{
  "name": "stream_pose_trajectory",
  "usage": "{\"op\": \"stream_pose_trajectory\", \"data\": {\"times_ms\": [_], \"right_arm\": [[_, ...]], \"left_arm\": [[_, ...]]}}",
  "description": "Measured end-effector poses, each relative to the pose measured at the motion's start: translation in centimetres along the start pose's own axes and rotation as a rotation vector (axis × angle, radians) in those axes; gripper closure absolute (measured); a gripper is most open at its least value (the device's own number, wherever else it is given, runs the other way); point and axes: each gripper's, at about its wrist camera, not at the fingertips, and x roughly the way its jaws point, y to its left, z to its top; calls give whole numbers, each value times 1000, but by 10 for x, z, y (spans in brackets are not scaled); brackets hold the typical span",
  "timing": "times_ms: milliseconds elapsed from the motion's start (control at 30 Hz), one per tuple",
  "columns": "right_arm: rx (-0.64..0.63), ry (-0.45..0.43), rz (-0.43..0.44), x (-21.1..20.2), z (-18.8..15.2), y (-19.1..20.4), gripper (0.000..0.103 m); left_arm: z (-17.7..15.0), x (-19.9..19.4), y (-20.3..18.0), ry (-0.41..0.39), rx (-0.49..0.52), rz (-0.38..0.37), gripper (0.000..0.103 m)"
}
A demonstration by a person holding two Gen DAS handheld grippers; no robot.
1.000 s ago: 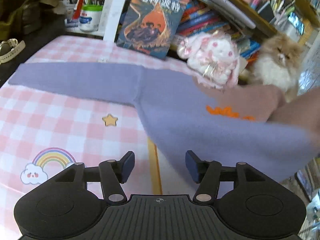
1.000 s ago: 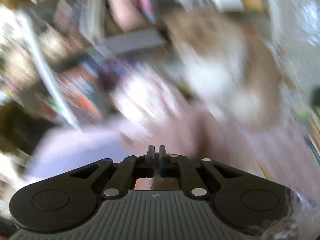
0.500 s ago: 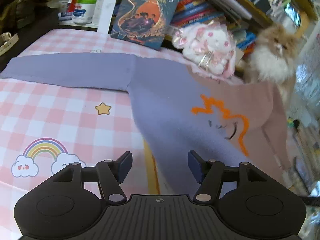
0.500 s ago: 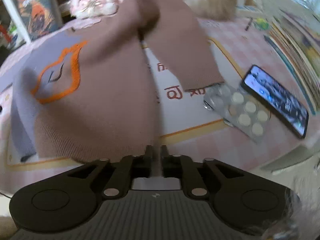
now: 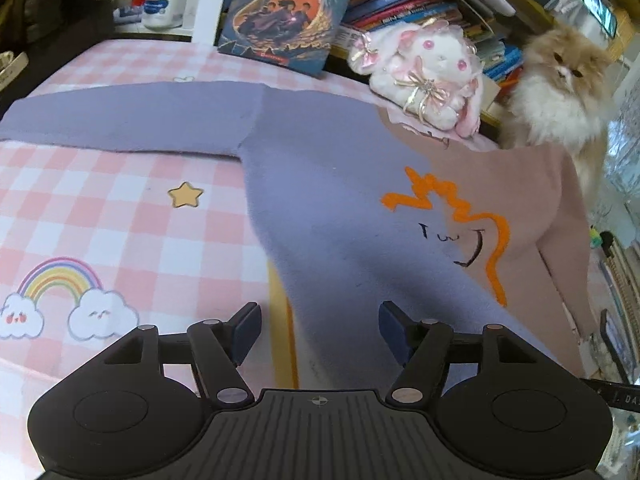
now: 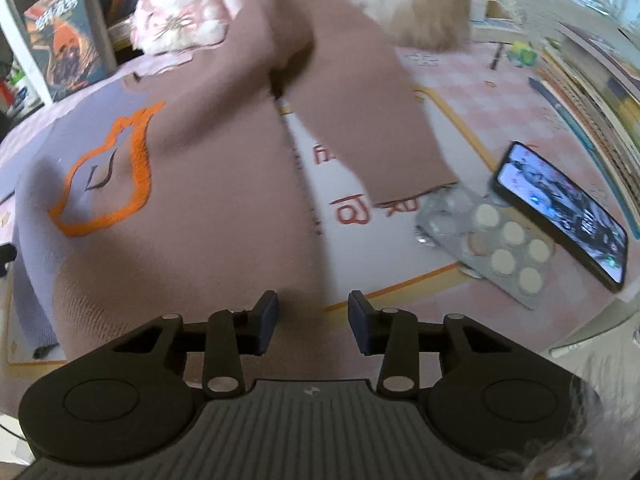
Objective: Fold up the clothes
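A two-tone sweater (image 5: 340, 200), purple on its left half and dusty pink on its right, with an orange outline design, lies spread flat on the pink checked tablecloth (image 5: 100, 208). Its purple sleeve (image 5: 132, 116) stretches out to the left. In the right wrist view the pink half (image 6: 208, 184) and the pink sleeve (image 6: 372, 132) lie flat. My left gripper (image 5: 320, 328) is open and empty just above the purple hem. My right gripper (image 6: 313, 320) is open and empty at the pink hem's right corner.
A fluffy cat (image 5: 560, 80) sits at the far right by the pink shoulder. A plush rabbit (image 5: 424, 76) and a propped book (image 5: 288, 4) stand behind the sweater. A pill blister pack (image 6: 492, 244) and a phone (image 6: 560, 208) lie right of the pink sleeve.
The sweater came down from the air and now lies flat. My right gripper was shut and has opened, letting go of the pink hem. The left gripper stayed open.
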Motion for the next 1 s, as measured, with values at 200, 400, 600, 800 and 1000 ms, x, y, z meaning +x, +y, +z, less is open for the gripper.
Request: {"op": "stream_pose_trajectory", "data": {"times_ms": [200, 400, 600, 800, 1000], "right_arm": [[-73, -25, 0, 4, -5, 13, 80], [-104, -23, 19, 3, -5, 20, 93], [-94, 31, 139, -6, -7, 26, 93], [-141, 59, 154, -6, -7, 33, 91], [-126, -55, 105, -14, 30, -6, 67]], "left_arm": [[-1, 9, -14, -9, 50, 34, 98], [10, -34, 31, -71, -45, 12, 101], [-1, -49, 63, -18, 131, 171, 100], [-17, -40, 40, -2, 191, 156, 98], [-16, -40, 40, -25, 148, 239, 92]]}}
